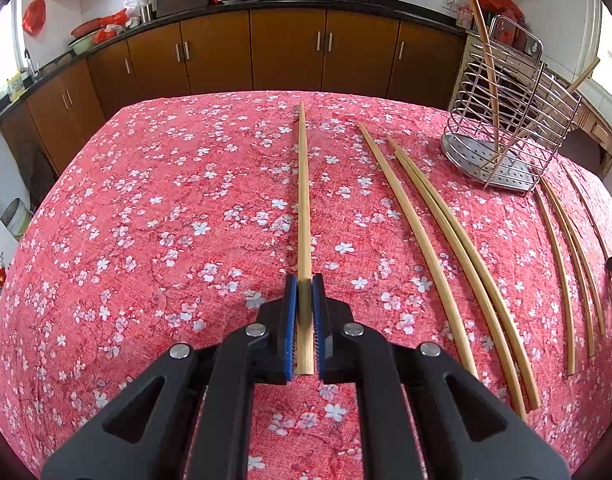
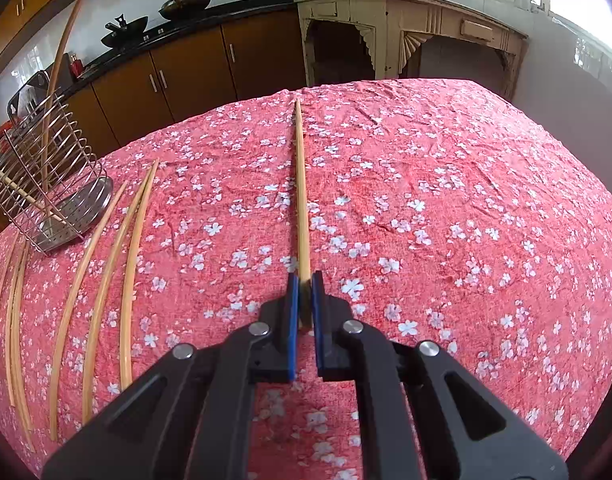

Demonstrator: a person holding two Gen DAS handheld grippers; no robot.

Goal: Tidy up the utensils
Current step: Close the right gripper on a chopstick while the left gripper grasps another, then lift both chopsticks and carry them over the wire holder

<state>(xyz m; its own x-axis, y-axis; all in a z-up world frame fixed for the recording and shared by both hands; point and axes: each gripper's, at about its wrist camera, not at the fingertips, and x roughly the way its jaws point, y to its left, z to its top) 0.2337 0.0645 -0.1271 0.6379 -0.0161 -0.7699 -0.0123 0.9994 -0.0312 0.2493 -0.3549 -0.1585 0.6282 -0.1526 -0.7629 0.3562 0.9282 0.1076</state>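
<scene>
Left wrist view: mounted behind the left gripper (image 1: 304, 286), low and close over the floral tablecloth (image 1: 165, 220), facing the brown cabinets (image 1: 285, 52); wire rack (image 1: 510, 136) at right. Right wrist view: equally low behind the right gripper (image 2: 304, 282), facing a cream sideboard (image 2: 406, 24); rack (image 2: 45, 184) at left. Shared: tablecloth, rack, loose chopsticks (image 1: 458, 248), cabinets.

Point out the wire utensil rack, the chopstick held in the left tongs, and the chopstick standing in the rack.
wire utensil rack (image 1: 506, 136), left wrist view, its wire wall.
held chopstick (image 1: 303, 200), left wrist view, mid-shaft.
standing chopstick (image 2: 51, 92), right wrist view, upper shaft.
</scene>
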